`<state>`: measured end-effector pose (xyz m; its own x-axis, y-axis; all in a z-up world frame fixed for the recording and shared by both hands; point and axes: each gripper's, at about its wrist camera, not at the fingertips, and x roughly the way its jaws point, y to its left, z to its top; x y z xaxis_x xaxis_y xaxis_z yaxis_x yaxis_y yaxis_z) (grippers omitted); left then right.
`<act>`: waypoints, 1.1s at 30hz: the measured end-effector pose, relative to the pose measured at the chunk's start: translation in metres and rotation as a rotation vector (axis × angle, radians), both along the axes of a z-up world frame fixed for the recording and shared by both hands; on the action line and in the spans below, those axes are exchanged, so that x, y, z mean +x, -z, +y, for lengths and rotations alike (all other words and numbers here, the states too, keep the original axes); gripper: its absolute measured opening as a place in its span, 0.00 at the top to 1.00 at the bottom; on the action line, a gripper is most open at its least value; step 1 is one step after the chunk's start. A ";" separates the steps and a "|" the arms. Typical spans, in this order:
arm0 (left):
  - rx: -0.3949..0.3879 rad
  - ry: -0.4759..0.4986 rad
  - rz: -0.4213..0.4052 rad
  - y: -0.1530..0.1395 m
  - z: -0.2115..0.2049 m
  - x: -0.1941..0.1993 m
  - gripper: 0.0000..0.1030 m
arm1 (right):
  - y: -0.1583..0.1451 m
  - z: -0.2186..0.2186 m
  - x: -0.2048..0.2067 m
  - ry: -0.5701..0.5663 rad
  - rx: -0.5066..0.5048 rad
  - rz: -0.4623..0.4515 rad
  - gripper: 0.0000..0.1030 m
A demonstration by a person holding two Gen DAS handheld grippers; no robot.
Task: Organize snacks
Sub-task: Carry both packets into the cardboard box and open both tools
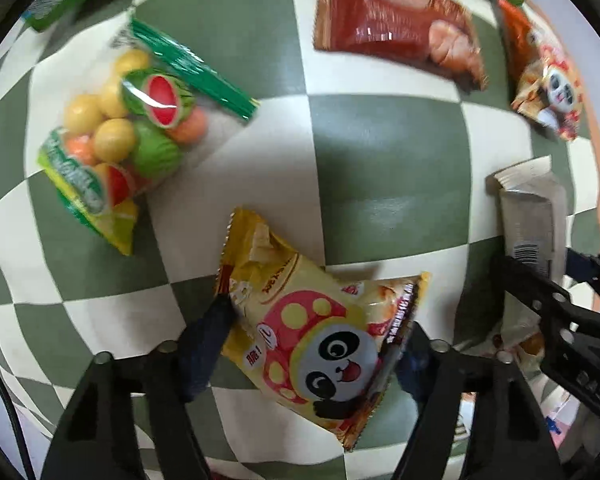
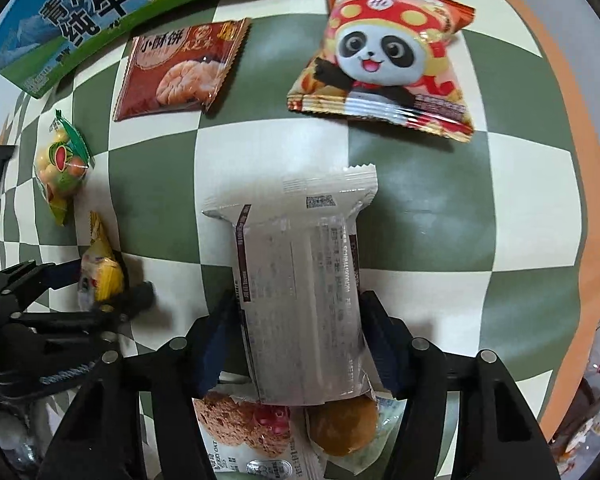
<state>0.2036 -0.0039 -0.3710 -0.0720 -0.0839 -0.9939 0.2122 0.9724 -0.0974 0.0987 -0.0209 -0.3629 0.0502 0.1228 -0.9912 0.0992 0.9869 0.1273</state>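
We work over a green-and-white checkered cloth (image 2: 440,208) with an orange border at its right edge. Lying flat on it: a clear bag of fruit-shaped candies (image 1: 120,132), a brown biscuit packet (image 2: 180,72), an orange panda snack bag (image 2: 384,64). A green-and-blue milk carton (image 2: 80,12) sits along the far side, near the biscuit packet.

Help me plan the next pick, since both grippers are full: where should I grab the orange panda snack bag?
Probably by the orange panda snack bag across its puffed middle, from above, fingers on its two side edges. It lies flat on the checkered cloth with bare cloth around it. The crimped end seams are flat and thin, so likely slippery.
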 end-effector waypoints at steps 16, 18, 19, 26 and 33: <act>-0.227 -0.129 -0.122 -0.147 0.071 0.015 0.52 | -0.092 -0.013 0.022 0.021 0.155 -0.146 0.39; -0.263 -0.136 -0.179 -0.185 0.071 0.026 0.52 | -0.118 -0.016 0.032 0.016 0.188 -0.184 0.39; -0.278 -0.135 -0.201 -0.205 0.073 0.034 0.52 | -0.133 -0.022 0.038 0.014 0.206 -0.206 0.39; -0.290 -0.132 -0.378 -0.281 0.060 0.095 0.52 | -0.233 -0.030 0.098 -0.011 0.262 -0.390 0.39; -0.151 -0.135 -0.401 -0.264 0.051 0.187 0.51 | -0.261 -0.042 0.199 -0.042 0.113 -0.430 0.39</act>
